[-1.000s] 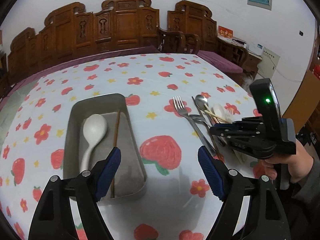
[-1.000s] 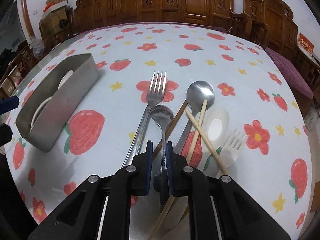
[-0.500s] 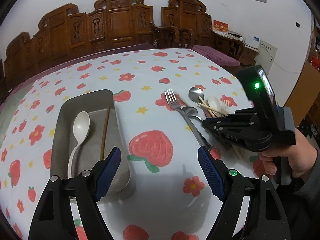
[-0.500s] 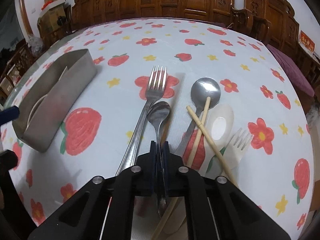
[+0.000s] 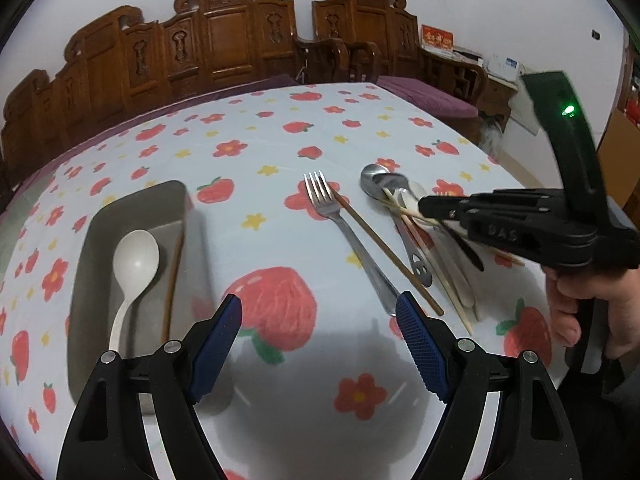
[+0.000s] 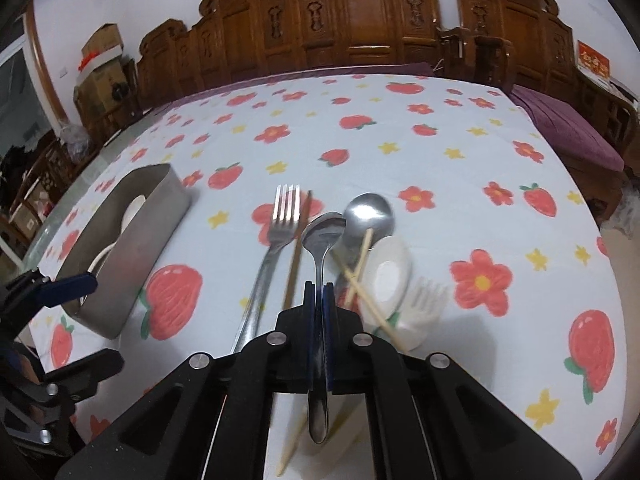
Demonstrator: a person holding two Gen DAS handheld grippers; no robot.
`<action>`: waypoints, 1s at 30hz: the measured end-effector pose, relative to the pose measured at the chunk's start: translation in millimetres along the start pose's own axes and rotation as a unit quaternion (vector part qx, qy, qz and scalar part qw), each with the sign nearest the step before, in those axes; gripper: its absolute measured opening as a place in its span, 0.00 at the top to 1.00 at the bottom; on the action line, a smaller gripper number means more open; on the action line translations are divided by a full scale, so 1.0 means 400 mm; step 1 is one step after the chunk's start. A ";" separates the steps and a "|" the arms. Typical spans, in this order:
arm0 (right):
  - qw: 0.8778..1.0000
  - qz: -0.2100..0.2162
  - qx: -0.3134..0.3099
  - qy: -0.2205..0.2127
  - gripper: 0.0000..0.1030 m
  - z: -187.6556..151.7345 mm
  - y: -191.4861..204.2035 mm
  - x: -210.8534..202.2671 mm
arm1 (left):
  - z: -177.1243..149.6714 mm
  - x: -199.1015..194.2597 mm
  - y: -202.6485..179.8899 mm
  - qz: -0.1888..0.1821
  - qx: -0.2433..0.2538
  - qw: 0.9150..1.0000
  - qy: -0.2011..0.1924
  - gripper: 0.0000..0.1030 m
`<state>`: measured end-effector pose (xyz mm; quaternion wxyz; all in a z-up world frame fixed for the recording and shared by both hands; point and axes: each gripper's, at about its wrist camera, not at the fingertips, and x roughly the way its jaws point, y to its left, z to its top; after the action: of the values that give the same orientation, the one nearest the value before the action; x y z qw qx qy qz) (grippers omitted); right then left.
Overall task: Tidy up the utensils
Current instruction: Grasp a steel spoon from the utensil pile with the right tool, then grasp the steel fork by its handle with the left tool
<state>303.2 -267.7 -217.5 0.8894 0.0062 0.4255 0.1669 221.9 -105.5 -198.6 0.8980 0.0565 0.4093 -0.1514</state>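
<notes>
My right gripper (image 6: 319, 292) is shut on the handle of a small metal spoon (image 6: 323, 232) and holds it lifted above the pile; it also shows in the left wrist view (image 5: 430, 204). On the cloth lie a metal fork (image 6: 276, 232), a brown chopstick (image 6: 298, 252), a larger metal spoon (image 6: 368, 214), pale chopsticks (image 6: 362, 256), a white spoon (image 6: 390, 270) and a white fork (image 6: 424, 300). My left gripper (image 5: 320, 332) is open and empty, right of the metal tray (image 5: 86, 304), which holds a white spoon (image 5: 134, 264) and a brown chopstick (image 5: 172, 276).
The table has a strawberry-print cloth (image 5: 276, 312). Carved wooden chairs (image 5: 224, 40) line its far edge. A purple cushioned bench (image 6: 568, 128) stands at the right. The person's hand (image 5: 592, 304) grips the right tool.
My right gripper has closed on the small metal spoon and lifted it off the pile. The left gripper has drawn back and up a little, still open.
</notes>
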 end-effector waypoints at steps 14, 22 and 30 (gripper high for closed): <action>1.000 -0.021 0.013 -0.004 0.96 -0.006 -0.047 -0.002 | 0.096 0.173 -0.035 -0.014 -0.020 0.999 0.042 0.44; 0.999 -0.017 0.040 -0.014 0.95 -0.001 -0.075 -0.014 | 0.126 0.262 -0.041 -0.010 -0.038 0.997 0.062 0.63; 0.999 -0.011 0.042 -0.015 0.95 0.003 -0.072 -0.013 | 0.141 0.294 -0.043 0.017 -0.037 0.997 0.064 0.79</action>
<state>309.5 -296.1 -217.3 0.8965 0.0413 0.4187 0.1387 329.8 -160.9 -249.4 0.8739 0.0400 0.4701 -0.1170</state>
